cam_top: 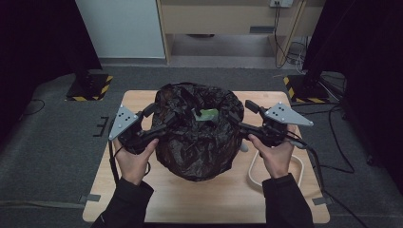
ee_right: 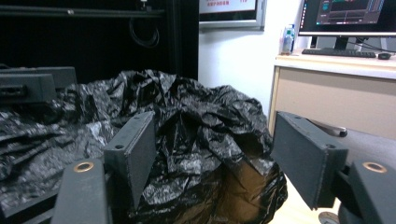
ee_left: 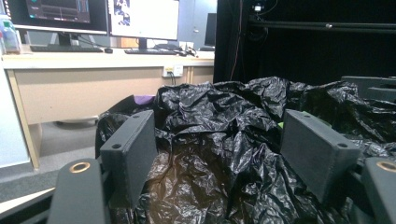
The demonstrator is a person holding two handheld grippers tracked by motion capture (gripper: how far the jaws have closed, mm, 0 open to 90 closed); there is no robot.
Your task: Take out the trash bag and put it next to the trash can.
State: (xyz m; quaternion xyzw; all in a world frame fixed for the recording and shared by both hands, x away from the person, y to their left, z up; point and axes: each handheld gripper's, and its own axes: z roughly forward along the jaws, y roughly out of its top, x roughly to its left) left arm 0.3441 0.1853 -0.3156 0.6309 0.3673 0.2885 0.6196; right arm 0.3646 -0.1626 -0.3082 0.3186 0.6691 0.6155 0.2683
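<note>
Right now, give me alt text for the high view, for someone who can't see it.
A crumpled black plastic bag sits on a wooden table, a green scrap at its mouth. A person's left tongs and right tongs stand open against its rim.

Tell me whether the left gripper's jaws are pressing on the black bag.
Cannot tell. In the left gripper view the left gripper stands open with the black bag bunched between the jaws, but no clear contact or gap shows.
</note>
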